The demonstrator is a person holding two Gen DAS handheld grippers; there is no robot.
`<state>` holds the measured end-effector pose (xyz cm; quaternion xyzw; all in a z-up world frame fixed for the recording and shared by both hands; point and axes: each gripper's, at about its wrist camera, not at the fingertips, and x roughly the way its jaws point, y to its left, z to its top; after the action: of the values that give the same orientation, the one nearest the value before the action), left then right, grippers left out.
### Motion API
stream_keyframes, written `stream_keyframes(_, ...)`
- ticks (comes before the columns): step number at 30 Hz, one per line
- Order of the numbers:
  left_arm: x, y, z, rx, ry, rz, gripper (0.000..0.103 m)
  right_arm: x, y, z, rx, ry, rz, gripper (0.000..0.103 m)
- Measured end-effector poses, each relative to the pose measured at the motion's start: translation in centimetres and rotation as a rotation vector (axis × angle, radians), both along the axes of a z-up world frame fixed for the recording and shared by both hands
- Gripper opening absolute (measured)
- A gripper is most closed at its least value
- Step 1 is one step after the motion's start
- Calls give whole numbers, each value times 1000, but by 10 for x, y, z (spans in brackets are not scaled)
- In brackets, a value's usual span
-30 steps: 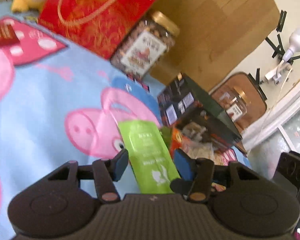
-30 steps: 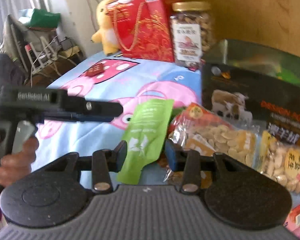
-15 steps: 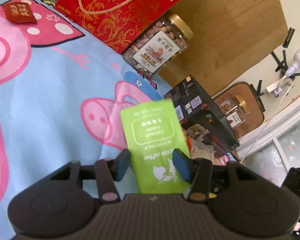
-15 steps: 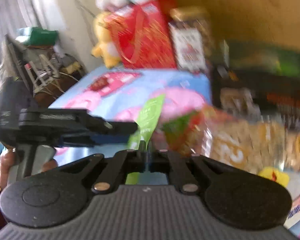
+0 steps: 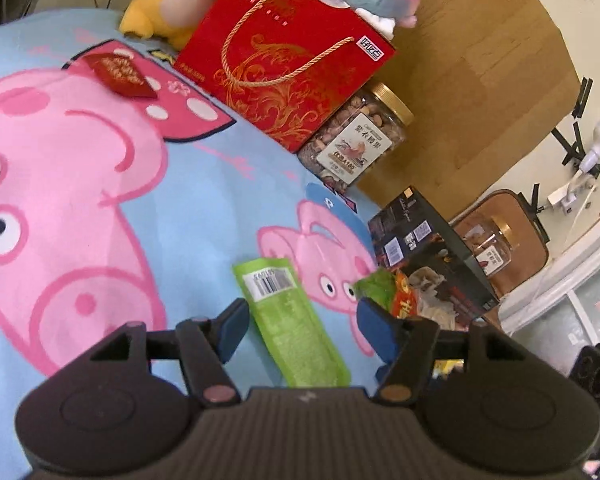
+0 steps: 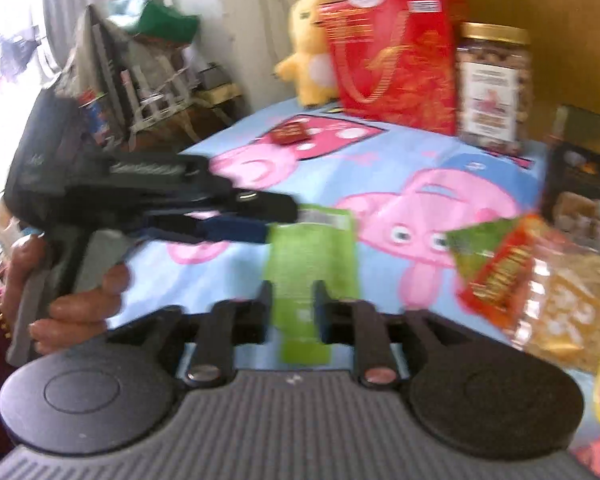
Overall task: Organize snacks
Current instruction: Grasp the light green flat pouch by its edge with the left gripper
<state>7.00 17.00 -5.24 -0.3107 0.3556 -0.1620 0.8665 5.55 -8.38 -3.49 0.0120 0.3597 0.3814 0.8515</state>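
Green coffee pouch [image 5: 290,324] lies flat, barcode up, on the pig-print sheet [image 5: 100,200] between our spread-open left hand-held gripper [image 5: 300,320] and narrowly parted, empty right hand-held gripper [image 6: 294,304], where we risk a thin-edge pinch slipping.

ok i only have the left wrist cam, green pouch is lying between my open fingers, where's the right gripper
Observer: The right gripper is at the near end of the green pouch, with its fingers apart on either side of it.
Operator: and how does my left one look from there
Observer: The left gripper reaches in from the side, with its fingertips at the pouch's barcode end.
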Motion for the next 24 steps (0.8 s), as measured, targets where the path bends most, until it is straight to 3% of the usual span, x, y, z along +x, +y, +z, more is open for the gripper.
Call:
stream_keyframes(1, 0, 0, -1, 1, -3, -3, 61, 2, -4, -2, -10, 0, -11, 46)
stream_keyframes(4, 1, -1, -5, 7, -6, -6, 58, 6, -4, -7, -37, 1, -18, 46)
stream_keyframes(8, 8, -9, -12, -48, 3, -47, 58, 6, 6, -20, -79, -18, -16, 49)
stream_keyframes(9, 9, -13, -13, -61, 2, -62, 58, 3, 6, -21, -69, -44, -17, 49)
stream_keyframes(12, 7, -24, -10, -6, -33, -55, 58, -3, 7, -23, -80, -93, -14, 51)
stream_keyframes(15, 5, -22, -9, -40, -48, -60, 56, -7, 2, -26, -52, -127, -23, 51)
stream_keyframes(24, -3, -20, 7, -158, -106, -80, 53, 5, -14, -26, 94, -14, -64, 52)
